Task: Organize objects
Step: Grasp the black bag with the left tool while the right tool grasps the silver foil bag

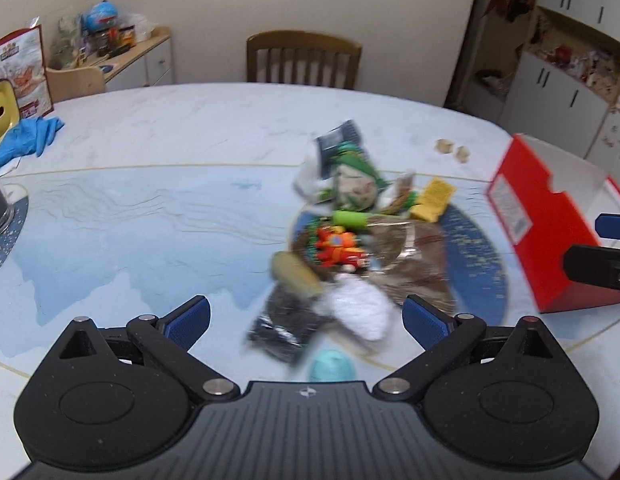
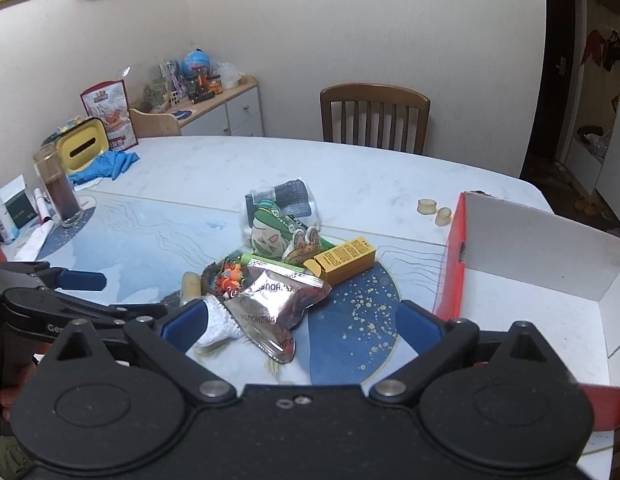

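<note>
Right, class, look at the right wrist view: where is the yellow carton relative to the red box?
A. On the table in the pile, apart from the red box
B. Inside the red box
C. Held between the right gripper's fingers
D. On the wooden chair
A: the yellow carton lies on the table among the piled packets, with bare mat between it and the open red box; the right gripper is open and holds nothing.

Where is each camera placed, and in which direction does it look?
Left wrist: on the left gripper, looking across the pile to the chair; its own blue fingers show open, and the right gripper enters at the right.
Right wrist: on the right gripper, facing the same way, fingers open; the left gripper and a hand show at the left.
Shared: yellow box, red box, chair.
</note>
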